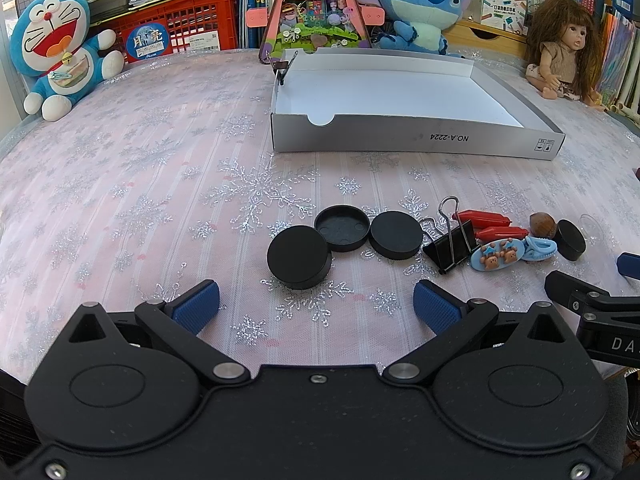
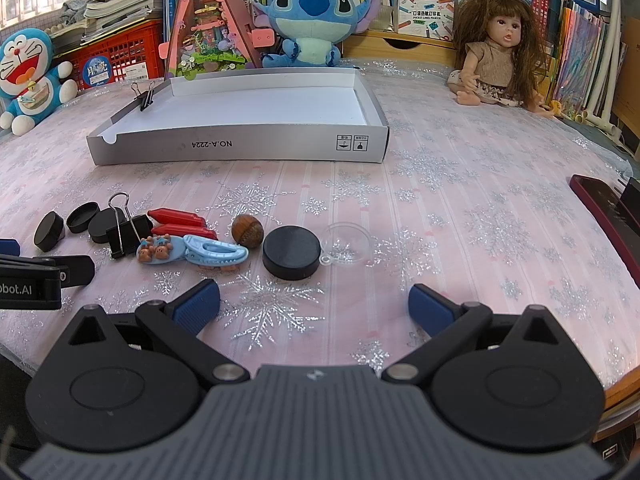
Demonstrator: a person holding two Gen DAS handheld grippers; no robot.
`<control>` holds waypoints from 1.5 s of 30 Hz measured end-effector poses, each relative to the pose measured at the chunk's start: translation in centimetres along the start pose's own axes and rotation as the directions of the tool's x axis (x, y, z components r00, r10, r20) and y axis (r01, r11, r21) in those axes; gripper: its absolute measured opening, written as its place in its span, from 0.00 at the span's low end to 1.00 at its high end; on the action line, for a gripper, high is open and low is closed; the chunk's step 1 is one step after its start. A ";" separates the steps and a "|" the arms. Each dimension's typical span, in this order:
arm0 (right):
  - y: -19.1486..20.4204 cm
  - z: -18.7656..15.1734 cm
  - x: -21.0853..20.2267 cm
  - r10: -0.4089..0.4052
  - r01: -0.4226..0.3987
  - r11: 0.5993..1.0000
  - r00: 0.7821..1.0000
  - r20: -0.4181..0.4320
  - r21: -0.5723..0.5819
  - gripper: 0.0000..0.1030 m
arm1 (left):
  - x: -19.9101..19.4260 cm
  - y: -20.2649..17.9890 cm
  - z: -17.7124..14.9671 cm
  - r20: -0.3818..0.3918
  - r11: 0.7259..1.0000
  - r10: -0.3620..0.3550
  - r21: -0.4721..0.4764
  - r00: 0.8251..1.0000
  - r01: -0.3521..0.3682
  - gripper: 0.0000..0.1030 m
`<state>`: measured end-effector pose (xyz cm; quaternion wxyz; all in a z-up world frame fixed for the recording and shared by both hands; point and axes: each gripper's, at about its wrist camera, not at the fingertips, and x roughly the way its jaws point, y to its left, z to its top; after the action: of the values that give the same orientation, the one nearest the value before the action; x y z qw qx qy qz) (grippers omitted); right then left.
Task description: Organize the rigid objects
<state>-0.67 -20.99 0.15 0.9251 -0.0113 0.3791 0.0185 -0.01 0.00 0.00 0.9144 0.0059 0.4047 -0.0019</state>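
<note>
My left gripper (image 1: 316,300) is open and empty just short of a black puck (image 1: 299,258). Beside the puck lie a black cap (image 1: 342,228), a black disc (image 1: 396,235), a large binder clip (image 1: 452,242), two red clips (image 1: 490,226), blue hair clips (image 1: 496,254), a walnut (image 1: 542,224) and another puck (image 1: 571,239). My right gripper (image 2: 314,304) is open and empty just short of that puck (image 2: 291,253). A clear dome (image 2: 346,242) and the walnut (image 2: 247,231) lie beside it. The white box (image 1: 400,140) stands behind, with a small binder clip (image 1: 282,66) on its corner.
Doraemon (image 1: 56,52) and Stitch (image 1: 420,4) plush toys, a doll (image 2: 496,56), a pink toy house (image 2: 208,24) and a red crate (image 1: 180,24) line the table's back. A dark red case (image 2: 608,216) lies at the right edge. The left gripper's body (image 2: 36,276) shows at the far left.
</note>
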 end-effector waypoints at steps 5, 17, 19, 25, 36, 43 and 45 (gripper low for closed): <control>0.0 0.0 0.0 0.000 0.000 1.000 1.000 0.000 0.000 1.00 | 0.0 0.0 0.0 0.000 1.000 0.000 0.000 1.000 0.000 1.00; -0.1 0.0 -0.1 0.001 -0.001 1.000 1.000 0.000 -0.001 1.00 | 0.0 0.1 0.0 0.012 1.000 -0.009 0.010 1.000 0.009 1.00; 0.0 0.0 -0.2 0.004 -0.004 1.000 1.000 0.001 -0.002 1.00 | 0.0 0.4 -0.3 0.027 1.000 -0.018 0.020 0.999 0.017 1.00; -0.2 -0.4 -0.2 0.029 -0.028 0.999 0.999 0.030 -0.025 1.00 | 0.0 1.2 -0.5 0.058 0.999 -0.022 0.026 0.998 0.021 1.00; 0.3 0.0 -1.8 0.041 -0.034 0.998 0.993 0.114 -0.059 0.81 | -0.8 1.5 -0.4 0.117 0.998 -0.048 0.034 0.992 0.044 0.58; 0.0 0.3 -1.6 0.061 -0.054 0.997 0.989 0.136 -0.059 0.42 | -0.9 1.4 -0.5 0.138 0.996 -0.078 0.058 0.987 0.070 0.32; 0.1 0.3 -1.9 0.077 -0.069 0.996 0.986 0.149 -0.058 0.36 | -0.9 1.4 -0.6 0.142 0.996 -0.081 0.058 0.987 0.074 0.30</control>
<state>-1.82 -20.91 1.64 0.9492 -0.0204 0.3076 0.0632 -1.06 1.39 0.32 0.9400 0.0142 0.3373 -0.0486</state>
